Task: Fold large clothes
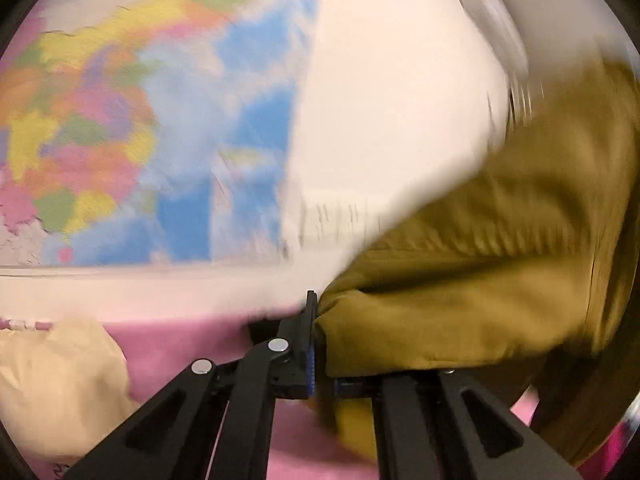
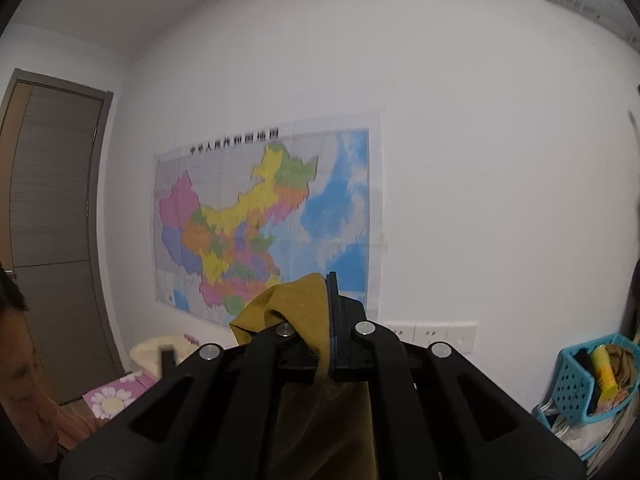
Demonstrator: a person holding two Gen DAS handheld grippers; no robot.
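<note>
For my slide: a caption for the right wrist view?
Right gripper shut on mustard garment before wall map.

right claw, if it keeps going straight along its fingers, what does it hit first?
Probably the wall map. The right claw, shut on the mustard garment, points level at the map's lower right part on the white wall. Nothing shows in between, though depth is unclear.

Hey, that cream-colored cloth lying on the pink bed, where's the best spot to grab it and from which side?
Probably the raised fold of the cream cloth nearest the pink bedding, coming in from its right: it lies bunched, and that edge stands up for the tongs. The view is blurred.
</note>
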